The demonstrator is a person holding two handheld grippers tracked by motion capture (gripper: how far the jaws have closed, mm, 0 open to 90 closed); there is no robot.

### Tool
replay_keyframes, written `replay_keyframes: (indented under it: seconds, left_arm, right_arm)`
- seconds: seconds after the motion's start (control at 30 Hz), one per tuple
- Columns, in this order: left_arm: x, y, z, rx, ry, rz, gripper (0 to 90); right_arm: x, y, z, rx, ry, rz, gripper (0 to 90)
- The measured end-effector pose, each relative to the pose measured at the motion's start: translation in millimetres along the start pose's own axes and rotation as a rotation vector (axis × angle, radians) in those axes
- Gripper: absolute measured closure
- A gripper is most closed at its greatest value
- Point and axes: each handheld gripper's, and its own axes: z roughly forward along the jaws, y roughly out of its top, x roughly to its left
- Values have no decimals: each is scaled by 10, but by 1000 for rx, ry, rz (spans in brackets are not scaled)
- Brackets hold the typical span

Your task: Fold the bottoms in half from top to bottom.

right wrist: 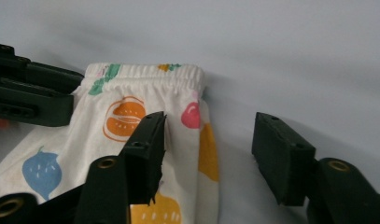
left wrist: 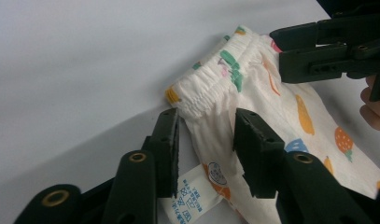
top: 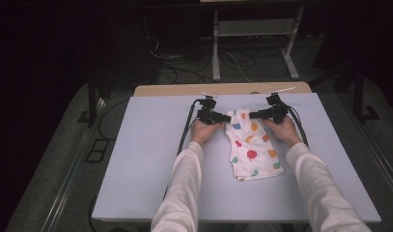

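While I look down from the high view, the fruit-print shorts [top: 253, 147] lie flat in the centre of the pale tabletop [top: 136, 159], long axis running from the waistband at the upper part of the frame down toward the lower edge. My left gripper [top: 223, 117] and right gripper [top: 256, 115] flank that waistband end, about equally near it, each pointing inward at a corner.

In the left gripper view, my fingers [left wrist: 166, 149] stand apart, released, with the waistband corner [left wrist: 197, 95] and the side seam lying between them; a care label [left wrist: 190, 193] sticks out at lower centre. The other gripper reaches in from the upper right.

In the right gripper view, my fingers [right wrist: 148, 154] are spread wide as well, grasping nothing. The shorts' edge sits by the left finger, the waistband just beyond the tips toward upper centre; the right finger hangs over bare tabletop. I judge both need to ease forward a touch before clenching on the corners.
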Motion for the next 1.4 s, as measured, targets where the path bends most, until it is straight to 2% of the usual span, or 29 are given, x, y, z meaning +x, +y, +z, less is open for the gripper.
replay_keyframes:
  seconds: [0.17, 0.33, 0.4, 0.47, 0.5, 0.57, 0.67, 0.9, 1.07, 1.13, 1.23, 1.4]
  left_arm:
    - [-27, -2, 26, 8, 17, 0, 725]
    - [-66, 10, 45, 19, 34, 13, 874]
    - [-92, 14, 49, 19, 45, 33, 885]
    - [-110, 16, 39, 21, 54, 51, 892]
    - [-115, 18, 31, 15, 56, 56, 893]
    - [-123, 25, 9, 7, 58, 63, 894]
    - [-141, 37, -21, -6, 53, 65, 894]
    - [-219, 68, -93, -23, 49, 89, 894]
    - [-288, 83, -141, -34, 49, 107, 894]
    - [-319, 73, -159, -44, 45, 116, 894]
    - [-366, 50, -183, -54, 43, 134, 894]
    - [-432, 19, -227, -83, 29, 146, 894]
  right_arm:
    - [23, -18, 56, -3, 6, -20, 539]
    - [58, -17, 89, -5, 2, -44, 685]
    - [68, -26, 116, -12, 20, -36, 749]
    - [64, -31, 126, -11, 21, -14, 841]
    - [54, -32, 126, -9, 27, 1, 859]
    - [29, -35, 111, -12, 45, 27, 872]
    - [15, -40, 88, -12, 52, 35, 877]
    - [14, -16, -35, -56, 65, 45, 878]
    - [44, -12, -139, -80, 68, 34, 878]
    - [53, -43, -179, -107, 77, 35, 878]
    - [43, -112, -205, -117, 82, 43, 878]
    - [33, -185, -275, -151, 93, 29, 878]
